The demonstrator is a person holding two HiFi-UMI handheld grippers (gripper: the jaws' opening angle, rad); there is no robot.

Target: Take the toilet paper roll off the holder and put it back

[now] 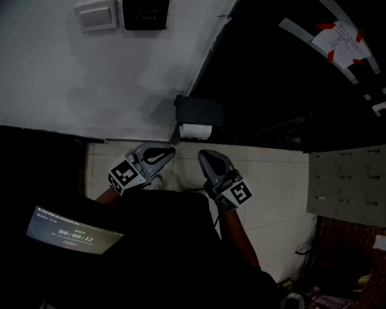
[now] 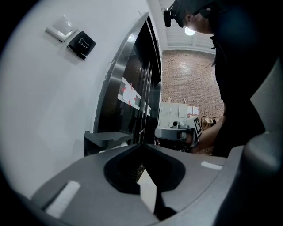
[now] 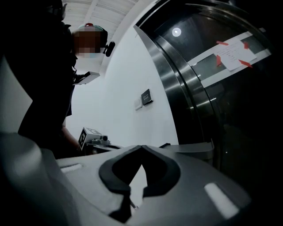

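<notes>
A white toilet paper roll (image 1: 196, 131) hangs under a dark holder (image 1: 199, 110) low on the white wall, beside the dark glass door. Both grippers hover just in front of it and below it, apart from the roll. My left gripper (image 1: 169, 149) points at it from the left with its jaws shut on nothing, the tips touching (image 2: 142, 145). On the other side my right gripper (image 1: 204, 154) is shut too, tips together (image 3: 141, 146), with nothing held. The holder's cover (image 2: 106, 137) shows past the left jaws, and the same cover (image 3: 194, 148) shows past the right jaws.
A light switch (image 1: 96, 15) and a black exit panel (image 1: 145, 13) sit high on the wall. The curved glass door carries a taped paper (image 1: 341, 39). Grey lockers (image 1: 347, 187) stand at the right. A screen with a timer (image 1: 72, 232) sits at the lower left.
</notes>
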